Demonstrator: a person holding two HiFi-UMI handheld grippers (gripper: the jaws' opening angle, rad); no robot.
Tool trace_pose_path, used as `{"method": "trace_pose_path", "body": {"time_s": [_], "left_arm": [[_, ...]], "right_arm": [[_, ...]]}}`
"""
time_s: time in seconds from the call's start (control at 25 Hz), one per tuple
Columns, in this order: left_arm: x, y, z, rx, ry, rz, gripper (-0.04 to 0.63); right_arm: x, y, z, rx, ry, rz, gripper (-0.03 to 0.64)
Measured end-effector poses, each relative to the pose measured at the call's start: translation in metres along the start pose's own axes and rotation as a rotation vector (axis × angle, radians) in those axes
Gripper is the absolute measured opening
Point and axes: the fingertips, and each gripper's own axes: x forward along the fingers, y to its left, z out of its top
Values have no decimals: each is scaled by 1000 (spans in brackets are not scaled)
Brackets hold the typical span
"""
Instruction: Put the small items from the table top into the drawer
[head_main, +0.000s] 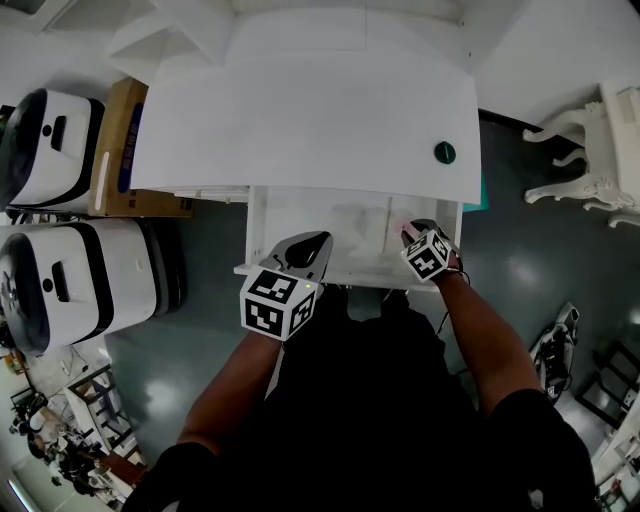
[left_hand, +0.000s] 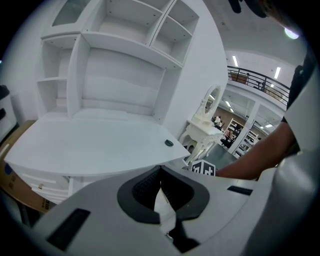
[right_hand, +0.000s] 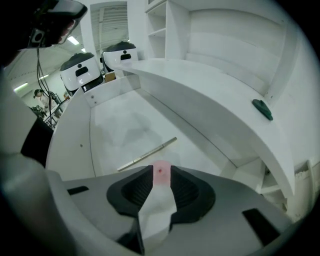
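Jaws of the right gripper sit close together and pinch a small pink piece with a red dot, just over the front of the open drawer; only the right gripper view shows this well; in the head view the pink is just a faint spot by that gripper. The right gripper view alone also shows a thin pencil-like stick lying on the drawer floor, past the pink piece. The left gripper has its jaws together at the tips with nothing in them; the head view puts it over the drawer's front left side. A dark green small thing lies on the table top, above the drawer's right end. A cardboard box with a blue strip stands left of the drawer; its writing is too small to read; two white and black machines stand farther left of the drawer. A white curly-legged table stands right of the drawer.
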Motion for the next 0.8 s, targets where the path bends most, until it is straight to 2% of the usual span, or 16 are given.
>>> {"method": "trace_pose_path", "body": {"time_s": [0.16,0.44,0.8], "left_arm": [[3,-4,8,14,-19,-23,3],[12,-18,22,43,-47,-71,3],[9,-20,41,60,-92,-98,3]], "right_arm": [[-22,-3,15,75,-64,-12,109],[-90,-7,58,219,-242,-4,105],[-180,-14,110,352,-506,-30,48]]}}
